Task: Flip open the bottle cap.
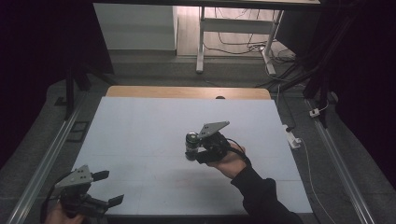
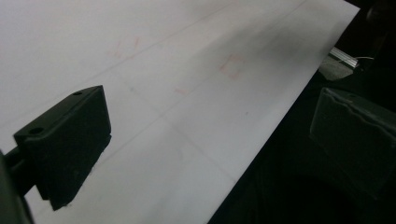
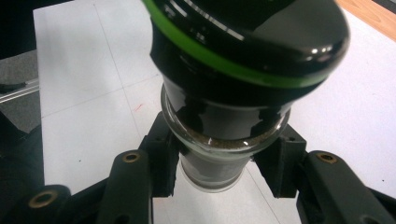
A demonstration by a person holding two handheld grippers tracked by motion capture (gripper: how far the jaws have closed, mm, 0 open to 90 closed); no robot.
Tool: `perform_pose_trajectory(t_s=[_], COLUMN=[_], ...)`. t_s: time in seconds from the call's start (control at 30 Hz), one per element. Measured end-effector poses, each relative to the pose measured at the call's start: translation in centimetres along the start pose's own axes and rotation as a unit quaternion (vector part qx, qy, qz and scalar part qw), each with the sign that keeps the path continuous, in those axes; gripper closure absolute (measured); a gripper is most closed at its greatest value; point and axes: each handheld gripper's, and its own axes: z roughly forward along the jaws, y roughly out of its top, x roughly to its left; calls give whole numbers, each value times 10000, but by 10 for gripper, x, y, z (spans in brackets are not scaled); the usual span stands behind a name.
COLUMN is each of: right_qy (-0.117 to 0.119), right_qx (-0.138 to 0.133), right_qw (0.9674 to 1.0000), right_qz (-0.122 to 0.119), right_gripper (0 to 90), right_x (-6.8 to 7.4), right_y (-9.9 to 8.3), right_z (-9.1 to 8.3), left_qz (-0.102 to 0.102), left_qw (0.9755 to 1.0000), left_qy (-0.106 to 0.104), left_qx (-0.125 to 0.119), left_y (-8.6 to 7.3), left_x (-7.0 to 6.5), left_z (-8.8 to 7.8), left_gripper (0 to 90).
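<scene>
Jaws of the right gripper [image 3: 219,163] are clamped on a glass jar [image 3: 233,93], one black pad bearing on each side of the jar's narrow glass section. In the right gripper view the jar carries a glossy black cap with a green ring beneath it, and a band of brownish granular contents is visible through the glass at the shoulder. In the high view the right gripper [image 1: 192,153] sits over the middle of the white table sheet [image 1: 140,130], slightly right of centre, and the jar [image 1: 191,143] stands roughly upright at the gripper's left end, cap uppermost. Whether the jar base touches the sheet cannot be told. The person's right hand [image 1: 226,161] grasps the gripper body, with a dark sleeve [image 1: 261,191] trailing toward the bottom edge and a grey three-cornered plate [image 1: 214,127] on top. Jaws of the left gripper [image 1: 106,188] are spread wide with nothing between them; it is positioned at the near left corner of the sheet, well apart from the jar. In the left gripper view one pad [image 2: 70,144] lies over the white sheet and the other pad [image 2: 355,135] hangs beyond its edge over the dark surround. A wooden strip [image 1: 187,92] borders the far edge of the sheet.
</scene>
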Motion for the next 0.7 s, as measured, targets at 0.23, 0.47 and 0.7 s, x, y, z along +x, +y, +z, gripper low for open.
perform_pose_trajectory(t_s=[0.23,0.47,0.7], right_qy=[14,30,29], right_qx=[8,26,18], right_qw=[10000,10000,10000], right_qz=[-24,-28,-72], right_gripper=[531,531,531], right_x=[2,3,3], right_y=[2,3,4], right_z=[-1,-1,-1], left_qz=[39,228,606], left_qw=[9999,9996,9979], left_qy=[-139,-190,-220], left_qx=[-22,-15,103], left_y=[21,47,76], left_x=[2,-2,-12], left_z=[13,24,44], left_gripper=[0,0,0])
